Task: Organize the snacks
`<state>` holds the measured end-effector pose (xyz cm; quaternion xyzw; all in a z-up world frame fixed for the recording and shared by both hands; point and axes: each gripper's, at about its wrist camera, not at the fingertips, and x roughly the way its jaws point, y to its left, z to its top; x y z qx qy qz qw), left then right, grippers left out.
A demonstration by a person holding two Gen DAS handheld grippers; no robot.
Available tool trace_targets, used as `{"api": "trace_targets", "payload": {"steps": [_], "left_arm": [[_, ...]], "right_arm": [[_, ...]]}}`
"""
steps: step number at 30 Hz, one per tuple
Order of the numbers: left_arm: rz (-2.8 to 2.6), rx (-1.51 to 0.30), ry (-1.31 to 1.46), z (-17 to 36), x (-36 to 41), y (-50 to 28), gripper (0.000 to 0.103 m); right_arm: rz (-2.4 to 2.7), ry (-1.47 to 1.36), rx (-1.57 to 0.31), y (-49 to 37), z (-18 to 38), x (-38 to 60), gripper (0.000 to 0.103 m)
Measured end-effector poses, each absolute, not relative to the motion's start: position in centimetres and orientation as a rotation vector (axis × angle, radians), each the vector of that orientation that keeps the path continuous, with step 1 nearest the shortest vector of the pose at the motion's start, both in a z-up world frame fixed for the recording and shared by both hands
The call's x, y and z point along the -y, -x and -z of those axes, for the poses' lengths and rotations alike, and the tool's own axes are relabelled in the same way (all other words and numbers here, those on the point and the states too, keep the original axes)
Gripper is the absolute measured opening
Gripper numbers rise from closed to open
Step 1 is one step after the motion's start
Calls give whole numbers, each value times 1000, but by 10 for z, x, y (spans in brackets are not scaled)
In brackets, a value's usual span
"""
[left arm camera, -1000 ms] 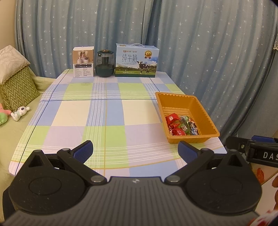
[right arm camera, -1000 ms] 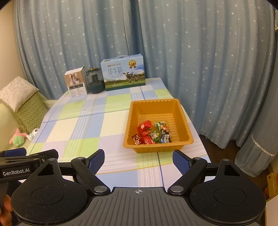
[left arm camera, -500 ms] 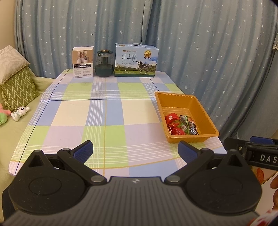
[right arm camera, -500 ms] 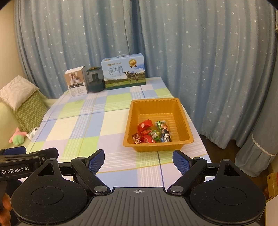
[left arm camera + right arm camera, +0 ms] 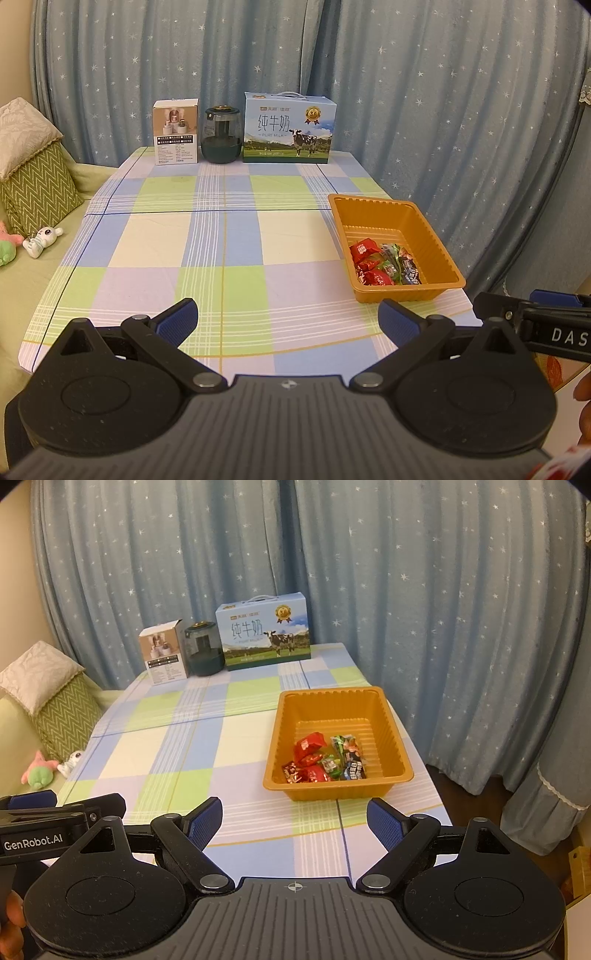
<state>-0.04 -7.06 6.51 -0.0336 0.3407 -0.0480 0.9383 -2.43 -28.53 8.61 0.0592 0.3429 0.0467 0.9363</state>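
Along the far table [image 5: 229, 236] edge: small white product box [image 5: 176, 132], dark green jar [image 5: 222, 135], pure milk carton [image 5: 289, 127]. Far left: zigzag cushion [image 5: 35, 192], plush toys [image 5: 40, 238]. Behind: starry blue curtains [image 5: 424, 92].

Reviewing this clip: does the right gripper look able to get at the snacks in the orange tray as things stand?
Probably yes. The right gripper is open and holds nothing, the orange tray lies just ahead of it with its top uncovered, and the snacks sit at its near end with nothing between.

- Milk box [image 5: 289, 127], far ahead of the left gripper: "纯牛奶" and "PURE MILK".
- Right gripper's body [image 5: 554, 334], just right of the left gripper's fingers: "DAS", cut off.
- Left gripper's body [image 5: 35, 840], just left of the right gripper's fingers: "GenRobot.AI".
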Motion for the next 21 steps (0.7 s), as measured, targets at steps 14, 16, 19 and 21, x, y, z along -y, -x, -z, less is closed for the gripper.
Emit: {"api": "trace_targets", "payload": {"steps": [14, 16, 19, 21], "left_arm": [[98, -698, 68, -65, 71, 1, 103], [98, -698, 68, -64, 72, 2, 103], [98, -698, 67, -64, 71, 1, 103], [98, -698, 68, -64, 71, 1, 103]], "right_arm": [[-96, -121, -701, 24, -86, 286, 85], [-95, -121, -700, 24, -86, 286, 85], [-96, -121, -700, 24, -86, 286, 85], [-96, -121, -702, 24, -86, 286, 85]]}}
